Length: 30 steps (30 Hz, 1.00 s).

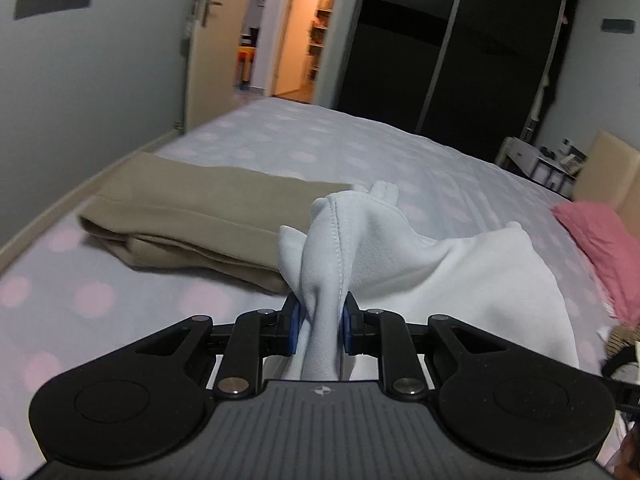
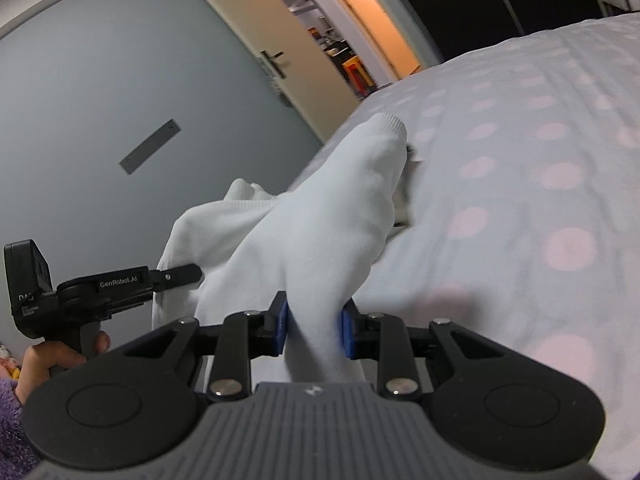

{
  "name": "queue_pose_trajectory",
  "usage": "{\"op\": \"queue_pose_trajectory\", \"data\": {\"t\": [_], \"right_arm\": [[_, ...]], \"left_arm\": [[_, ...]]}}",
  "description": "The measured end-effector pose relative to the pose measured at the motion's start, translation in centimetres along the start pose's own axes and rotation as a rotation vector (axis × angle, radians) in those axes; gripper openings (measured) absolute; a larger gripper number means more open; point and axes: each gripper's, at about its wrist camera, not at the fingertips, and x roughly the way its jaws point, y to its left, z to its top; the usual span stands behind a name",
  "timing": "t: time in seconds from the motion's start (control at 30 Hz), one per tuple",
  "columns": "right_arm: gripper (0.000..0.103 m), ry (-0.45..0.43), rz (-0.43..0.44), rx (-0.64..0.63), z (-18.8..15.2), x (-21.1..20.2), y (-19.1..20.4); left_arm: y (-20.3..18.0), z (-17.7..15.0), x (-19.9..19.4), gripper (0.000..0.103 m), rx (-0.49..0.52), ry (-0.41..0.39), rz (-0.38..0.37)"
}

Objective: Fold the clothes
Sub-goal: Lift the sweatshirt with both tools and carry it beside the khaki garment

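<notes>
A white garment [image 1: 472, 264] is lifted off the bed, bunched between both grippers. My left gripper [image 1: 319, 318] is shut on a gathered fold of it, blue pads pressing the cloth from both sides. In the right wrist view the white garment [image 2: 320, 232] rises in a thick ribbed-edged roll, and my right gripper [image 2: 314, 326] is shut on it. The left gripper [image 2: 176, 274] shows there from the side at the left, held by a hand [image 2: 52, 356], its tip buried in the cloth. A folded beige garment [image 1: 192, 216] lies on the bed to the left.
The bed [image 1: 360, 148] has a pale sheet with pink dots. A pink cloth [image 1: 600, 252] lies at its right edge by a beige headboard [image 1: 608, 168]. Beyond stand a dark wardrobe [image 1: 460, 40], an open door [image 1: 204, 48] and a lit hallway.
</notes>
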Motion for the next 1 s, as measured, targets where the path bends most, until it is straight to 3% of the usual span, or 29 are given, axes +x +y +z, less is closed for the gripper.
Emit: {"op": "queue_pose_trajectory", "data": {"t": [0.27,0.47,0.63,0.83,1.0], "right_arm": [[0.029,0.091,0.100,0.048,-1.8,8.6,5.2],[0.029,0.187,0.159,0.075,-4.1,15.5,8.1],[0.029,0.233,0.159,0.084,-5.5,19.1,8.4],[0.029,0.282,0.052,0.112,-6.1,22.0,5.0],[0.029,0.317,0.016,0.152,-7.1,23.3,2.5]], "left_arm": [[8.6,0.8,-0.9,0.018,-0.035,0.033,0.140],[15.1,0.4,-0.8,0.018,-0.086,0.066,0.203],[17.4,-0.3,3.1,0.018,-0.091,0.120,0.184],[17.3,-1.4,9.8,0.018,-0.063,0.194,0.127],[18.8,-2.5,13.3,0.018,-0.066,0.255,0.109]]}}
